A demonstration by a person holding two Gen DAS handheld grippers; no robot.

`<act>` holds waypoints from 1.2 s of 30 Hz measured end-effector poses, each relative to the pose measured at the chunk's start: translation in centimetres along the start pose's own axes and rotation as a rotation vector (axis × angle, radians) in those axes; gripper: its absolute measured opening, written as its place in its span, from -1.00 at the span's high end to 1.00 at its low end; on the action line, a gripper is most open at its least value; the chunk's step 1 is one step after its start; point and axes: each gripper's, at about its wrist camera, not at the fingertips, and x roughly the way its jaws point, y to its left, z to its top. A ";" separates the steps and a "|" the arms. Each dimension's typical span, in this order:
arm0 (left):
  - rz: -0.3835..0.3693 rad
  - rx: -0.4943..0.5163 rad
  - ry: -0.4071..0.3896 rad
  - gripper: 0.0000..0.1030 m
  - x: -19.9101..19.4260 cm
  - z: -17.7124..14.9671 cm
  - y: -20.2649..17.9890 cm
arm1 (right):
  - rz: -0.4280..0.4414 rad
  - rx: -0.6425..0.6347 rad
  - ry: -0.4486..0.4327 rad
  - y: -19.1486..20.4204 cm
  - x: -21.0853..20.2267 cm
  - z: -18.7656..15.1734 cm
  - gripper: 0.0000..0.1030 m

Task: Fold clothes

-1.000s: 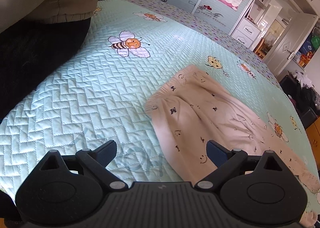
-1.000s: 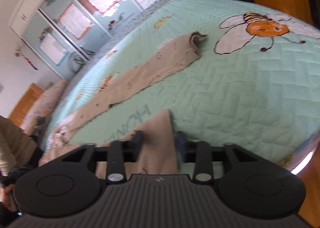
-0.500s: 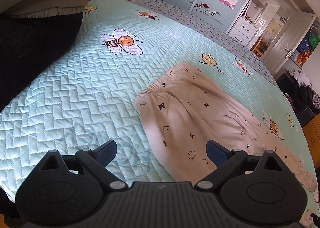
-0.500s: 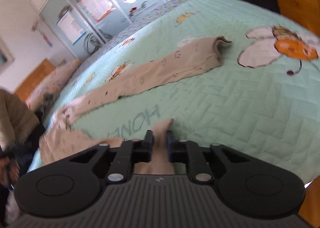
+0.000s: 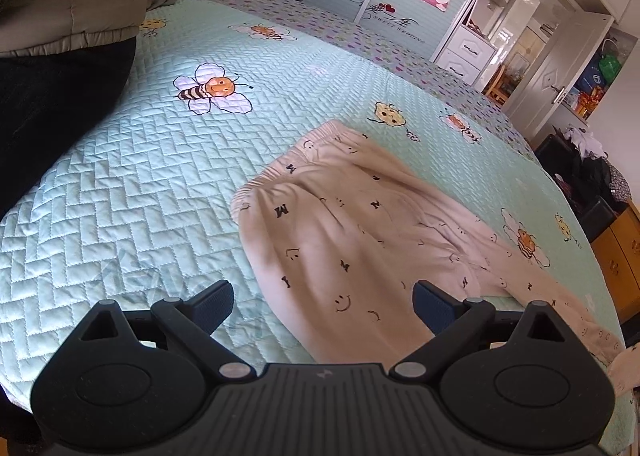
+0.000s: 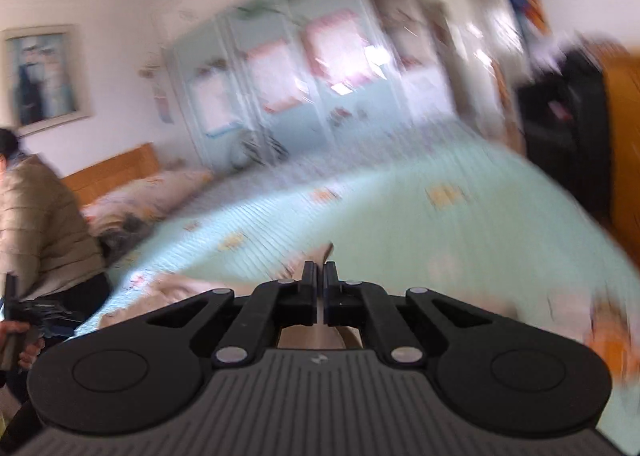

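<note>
While the left tongs (image 5: 323, 302) hang wide apart over the near edge of the bed (image 5: 120, 196), gripping nothing, the real change is on the other side: the right tongs (image 6: 319, 288) have gone from spread around a trouser cuff a second ago to pinched tight on it now, with a strip of beige cloth showing between and below the dark pads. The right view has also swung from looking down at the quilt to looking across the room, and it is heavily smeared, so that tool is moving fast, most likely lifting the cuff up and over (the blur makes the direction a guess).

The beige trousers (image 5: 360, 240), printed with small smileys and letters, lie on the mint quilt with the waistband toward the middle of the bed and the legs trailing off toward the right edge. In the left view they have slid a little further from the tongs than they were a second ago, though that is likely the camera drawing back.

For the task, this reads as the start of the first fold: one leg end is secured, and the left tongs are free to pin or take the waistband.
</note>
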 end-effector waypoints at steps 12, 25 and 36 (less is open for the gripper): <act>-0.025 0.011 0.041 -0.88 1.6 -0.7 -0.5 | -0.069 0.003 0.361 0.7 -6.7 -11.5 0.90; -0.031 0.031 0.036 -0.88 -0.1 -1.3 -2.0 | -0.099 0.211 0.226 -3.2 -2.3 -8.6 -0.35; -0.039 0.035 0.057 -0.88 0.4 -1.5 -2.3 | 0.020 -0.130 0.333 3.6 -2.8 -9.4 0.89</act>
